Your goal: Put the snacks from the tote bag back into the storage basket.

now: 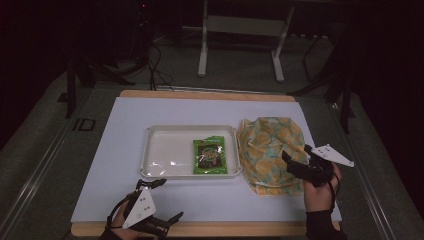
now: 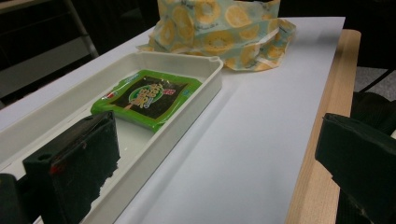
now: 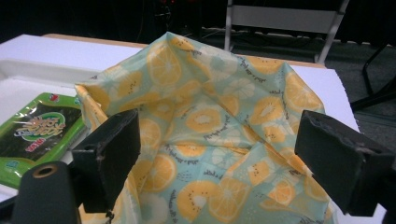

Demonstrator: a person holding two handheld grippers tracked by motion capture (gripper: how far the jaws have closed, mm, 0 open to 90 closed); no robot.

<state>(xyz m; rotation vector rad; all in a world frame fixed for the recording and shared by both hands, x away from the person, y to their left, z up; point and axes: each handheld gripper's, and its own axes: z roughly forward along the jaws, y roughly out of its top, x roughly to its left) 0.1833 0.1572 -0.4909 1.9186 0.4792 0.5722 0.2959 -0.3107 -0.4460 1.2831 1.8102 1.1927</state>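
Note:
A green snack packet (image 1: 210, 156) (image 2: 147, 95) (image 3: 32, 131) lies flat in the right half of a white tray (image 1: 160, 150) (image 2: 196, 84) at the table's middle. Right of the tray sits a crumpled cloth bag (image 1: 270, 150) (image 2: 219, 32) (image 3: 210, 126) printed with orange slices. My right gripper (image 1: 295, 162) (image 3: 219, 158) hovers over the bag's near right part, jaws wide apart and empty. Near the front edge, below the tray's left corner, my left gripper (image 1: 167, 200) (image 2: 215, 158) is open and holds nothing.
A white sheet (image 1: 200, 112) covers the wooden table (image 1: 210, 95), whose front edge (image 2: 322, 140) runs beside my left gripper. Beyond the table stand metal frame legs (image 1: 202, 55) and cables (image 1: 155, 65) on a dark floor.

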